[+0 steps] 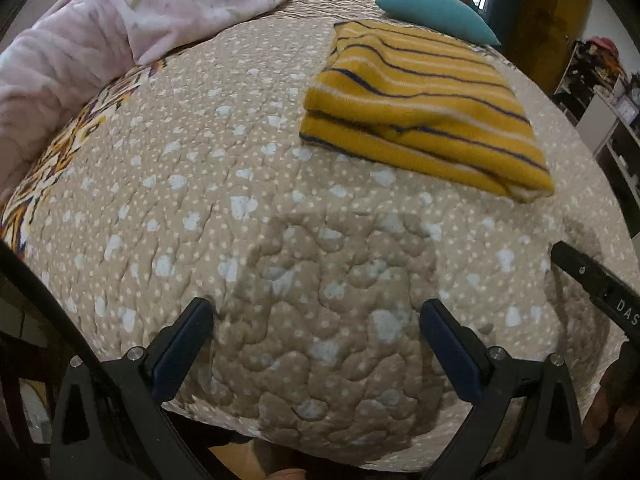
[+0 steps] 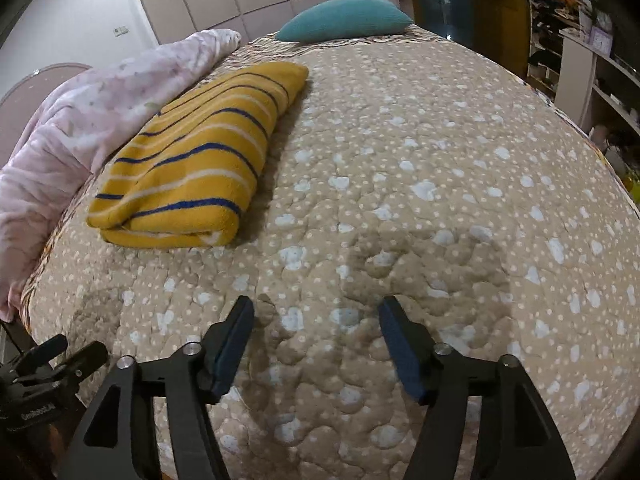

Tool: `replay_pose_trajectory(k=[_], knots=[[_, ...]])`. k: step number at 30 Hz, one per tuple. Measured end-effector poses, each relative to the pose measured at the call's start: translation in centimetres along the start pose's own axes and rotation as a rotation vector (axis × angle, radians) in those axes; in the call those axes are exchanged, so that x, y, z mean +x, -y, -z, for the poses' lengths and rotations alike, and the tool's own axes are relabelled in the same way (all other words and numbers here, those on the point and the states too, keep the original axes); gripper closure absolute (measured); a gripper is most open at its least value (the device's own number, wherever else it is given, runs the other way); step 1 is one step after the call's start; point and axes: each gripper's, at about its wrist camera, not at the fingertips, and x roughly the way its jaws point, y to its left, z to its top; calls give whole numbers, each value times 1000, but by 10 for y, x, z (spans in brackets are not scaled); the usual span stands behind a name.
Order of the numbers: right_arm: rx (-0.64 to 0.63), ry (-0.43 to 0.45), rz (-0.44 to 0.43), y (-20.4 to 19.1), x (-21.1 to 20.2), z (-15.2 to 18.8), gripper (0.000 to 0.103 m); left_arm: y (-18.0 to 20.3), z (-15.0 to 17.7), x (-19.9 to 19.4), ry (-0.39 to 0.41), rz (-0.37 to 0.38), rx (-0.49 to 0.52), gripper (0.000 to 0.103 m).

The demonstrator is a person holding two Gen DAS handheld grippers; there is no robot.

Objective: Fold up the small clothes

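A yellow garment with navy and white stripes (image 1: 424, 100) lies folded in a thick rectangle on the beige dotted quilt (image 1: 240, 200). It shows at upper right in the left wrist view and at left in the right wrist view (image 2: 196, 160). My left gripper (image 1: 316, 312) is open and empty, over bare quilt well short of the garment. My right gripper (image 2: 316, 312) is open and empty, over bare quilt to the right of the garment.
A pink flowered blanket (image 1: 100, 40) is bunched along the bed's left side (image 2: 80, 120). A teal pillow (image 2: 344, 18) lies at the bed's far end (image 1: 436, 14). Shelves with clutter (image 2: 580, 60) stand at the right. The near bed edge is below the grippers.
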Motion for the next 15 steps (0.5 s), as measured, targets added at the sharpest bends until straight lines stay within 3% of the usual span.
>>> replay_pose_trajectory(k=[6, 15], knots=[[-73, 5, 82, -16, 4, 6, 25, 9, 5, 4, 14, -47, 38, 0], [-68, 8, 97, -15, 6, 5, 22, 8, 6, 5, 16, -47, 23, 0]])
